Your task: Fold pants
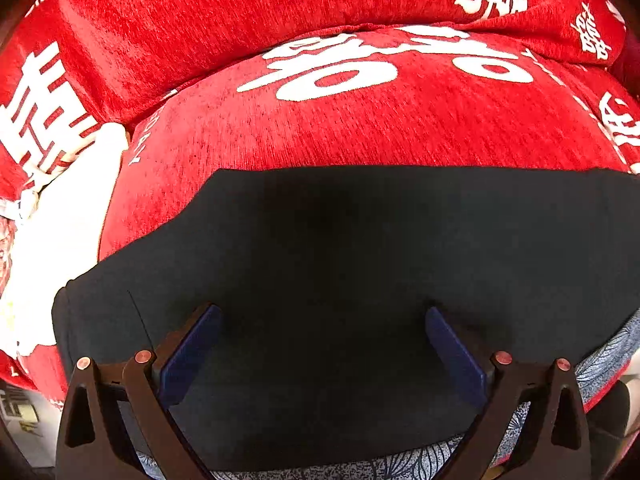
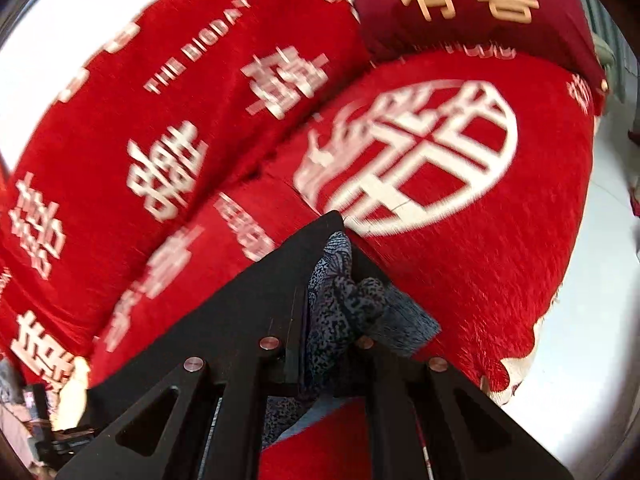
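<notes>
The pants [image 1: 360, 232] lie as a flat black sheet on the red seat cushion [image 1: 360, 120], with a blue-and-white patterned layer [image 1: 600, 360] showing under their near edge. My left gripper [image 1: 322, 312] hovers just over the black cloth, open, its blue pads [image 1: 192, 352] wide apart with nothing between them. In the blurred right wrist view, my right gripper [image 2: 344, 248] is shut on a bunched fold of the patterned fabric [image 2: 340, 304]. Black cloth [image 2: 240, 300] spreads to its left, lifted off the cushion [image 2: 500, 260].
The red back cushion with white characters [image 1: 200, 8] rises behind the seat. A dark red pillow with gold characters [image 2: 460, 8] sits at the far right end. White cloth [image 1: 60, 220] lies to the pants' left. Pale floor [image 2: 600, 280] borders the sofa's right side.
</notes>
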